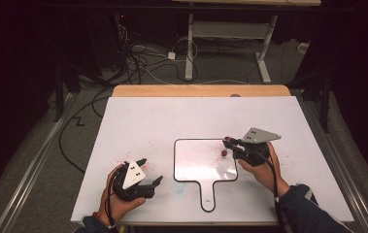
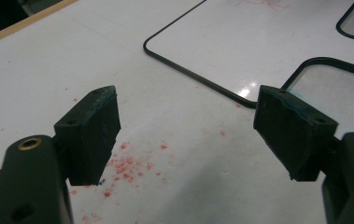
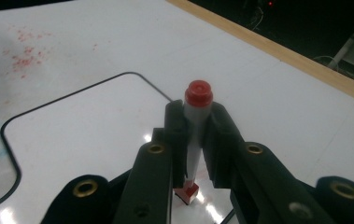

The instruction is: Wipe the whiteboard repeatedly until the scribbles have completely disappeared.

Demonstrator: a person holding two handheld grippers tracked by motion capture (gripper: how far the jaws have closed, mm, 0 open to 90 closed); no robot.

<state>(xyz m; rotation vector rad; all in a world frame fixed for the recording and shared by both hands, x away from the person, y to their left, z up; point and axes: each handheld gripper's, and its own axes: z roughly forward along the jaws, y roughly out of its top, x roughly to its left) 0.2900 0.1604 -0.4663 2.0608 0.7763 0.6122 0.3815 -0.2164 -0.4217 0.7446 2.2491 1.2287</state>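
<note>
One marker (image 3: pixel 197 135) pinched between pads of right gripper (image 3: pixel 196 140): grey barrel, red cap at far end beyond fingertips, red tip at near end, low behind pads, over small whiteboard (image 3: pixel 86 135). Left gripper (image 2: pixel 188 133) fingers spread wide, nothing between; red specks on table (image 2: pixel 48 70) beneath, whiteboard edge just beyond fingertips.

You are in a lab. Loose cables (image 1: pixel 138 60) cross the grey floor (image 1: pixel 36 160) behind your counter (image 1: pixel 138 121). Black curtains (image 1: pixel 21 48) close it in.
</note>
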